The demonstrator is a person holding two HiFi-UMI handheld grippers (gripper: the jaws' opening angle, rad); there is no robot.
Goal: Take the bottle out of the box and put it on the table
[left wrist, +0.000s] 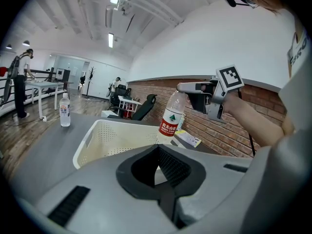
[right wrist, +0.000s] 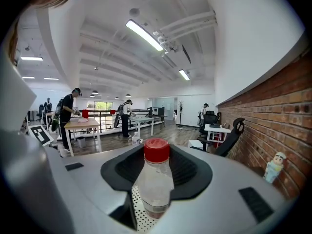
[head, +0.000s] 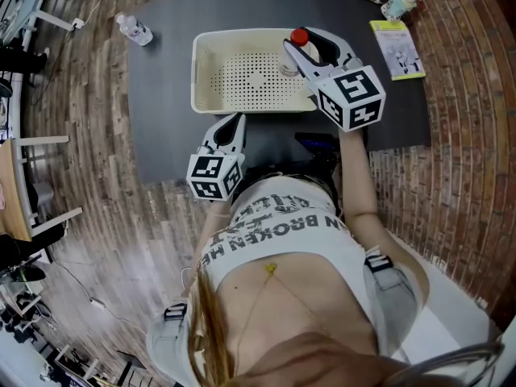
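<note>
A clear plastic bottle point(head: 295, 52) with a red cap and red label hangs upright over the right end of the white perforated box point(head: 196, 71). My right gripper point(head: 300, 51) is shut on it. In the right gripper view the bottle point(right wrist: 156, 179) stands between the dark pads, with the box floor below it. The left gripper view shows the bottle point(left wrist: 170, 116) lifted above the box rim point(left wrist: 87, 143), with the right gripper point(left wrist: 195, 89) holding its neck. My left gripper point(head: 234, 123) hovers at the front edge of the dark table point(head: 161, 111), jaws together and empty.
A second water bottle point(head: 134, 30) stands at the table's far left corner. A yellow-green booklet point(head: 397, 48) and a small figurine point(head: 401, 2) lie at the far right. A brick wall runs along the right. People stand at distant tables.
</note>
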